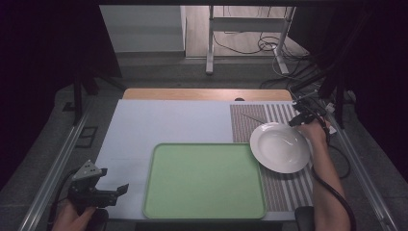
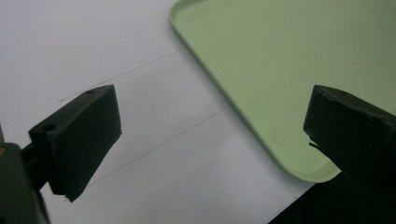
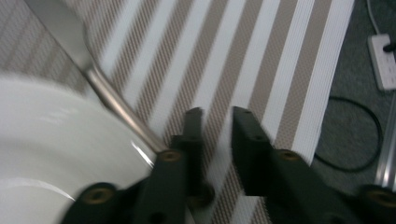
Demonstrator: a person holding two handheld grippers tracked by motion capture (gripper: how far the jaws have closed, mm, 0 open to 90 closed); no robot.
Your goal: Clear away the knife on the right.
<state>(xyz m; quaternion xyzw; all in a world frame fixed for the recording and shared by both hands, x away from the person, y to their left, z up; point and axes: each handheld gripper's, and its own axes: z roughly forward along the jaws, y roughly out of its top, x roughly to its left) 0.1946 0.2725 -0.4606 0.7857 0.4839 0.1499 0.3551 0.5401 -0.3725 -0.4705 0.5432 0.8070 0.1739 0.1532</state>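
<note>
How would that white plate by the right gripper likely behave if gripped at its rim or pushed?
The white plate looks glazed and glossy, so probably slippery at the rim. It seems rigid ceramic, likely breakable. Its edge overlaps the green tray, so it may rock.

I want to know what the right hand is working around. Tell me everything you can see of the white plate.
The white plate is round, glossy, ceramic-looking, with a wide rim and shallow well, empty. It sits on the striped placemat, its left edge at the green tray's right rim. A metal knife runs under its far edge. The right gripper, jaws slightly apart, is beside its rim.
</note>
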